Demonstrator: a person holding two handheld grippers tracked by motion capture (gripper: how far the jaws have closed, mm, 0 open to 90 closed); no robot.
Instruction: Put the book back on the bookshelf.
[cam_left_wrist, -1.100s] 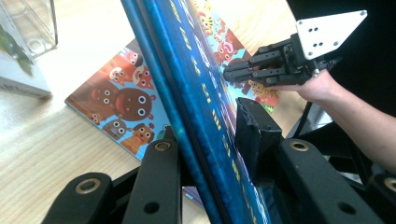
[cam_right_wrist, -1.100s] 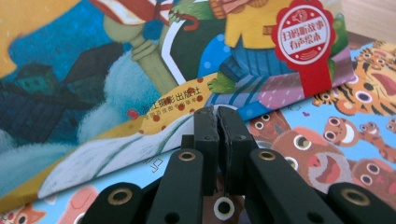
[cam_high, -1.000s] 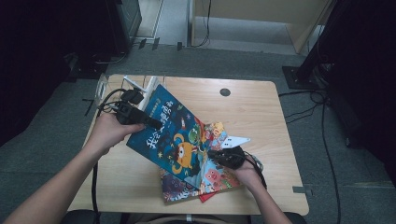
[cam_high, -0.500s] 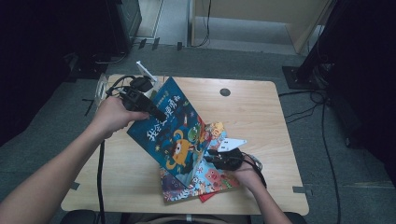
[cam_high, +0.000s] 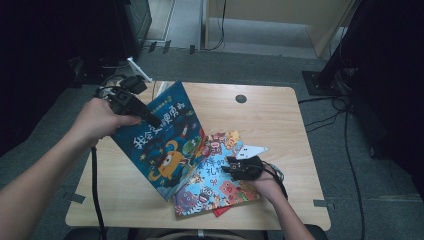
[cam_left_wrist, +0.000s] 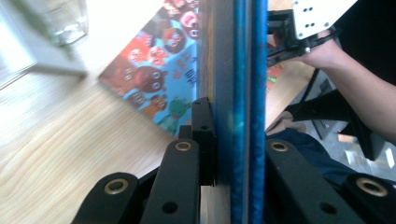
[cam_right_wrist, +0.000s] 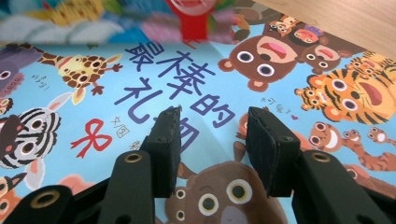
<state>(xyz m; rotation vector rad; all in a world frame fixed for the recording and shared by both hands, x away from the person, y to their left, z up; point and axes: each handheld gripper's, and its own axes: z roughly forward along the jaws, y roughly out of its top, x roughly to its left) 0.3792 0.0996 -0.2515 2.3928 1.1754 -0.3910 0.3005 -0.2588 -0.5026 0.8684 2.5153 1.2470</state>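
Note:
My left gripper (cam_high: 144, 114) is shut on the top edge of a dark blue picture book (cam_high: 162, 145), which hangs tilted with its lower edge near the table. In the left gripper view the blue book (cam_left_wrist: 243, 70) stands edge-on between the pads of the left gripper (cam_left_wrist: 233, 135), whose jaws have just been closing on it. A light blue book with cartoon animals (cam_high: 212, 182) lies flat, on top of a red one (cam_high: 220, 210). My right gripper (cam_high: 236, 167) rests over it, open. Its jaws (cam_right_wrist: 215, 123) have just been opening, and nothing is between them above the light blue cover (cam_right_wrist: 289, 60).
The wooden table (cam_high: 280, 120) has a round cable hole (cam_high: 241, 98) near its far edge. A clear glass container (cam_left_wrist: 60, 18) stands on the table beyond the left gripper. Dark cabinets and cables ring the table on the floor.
The left hand has risen and lifted the blue book steeper off the stack. The right gripper's jaws have spread apart over the light blue book, and that hand has stayed put.

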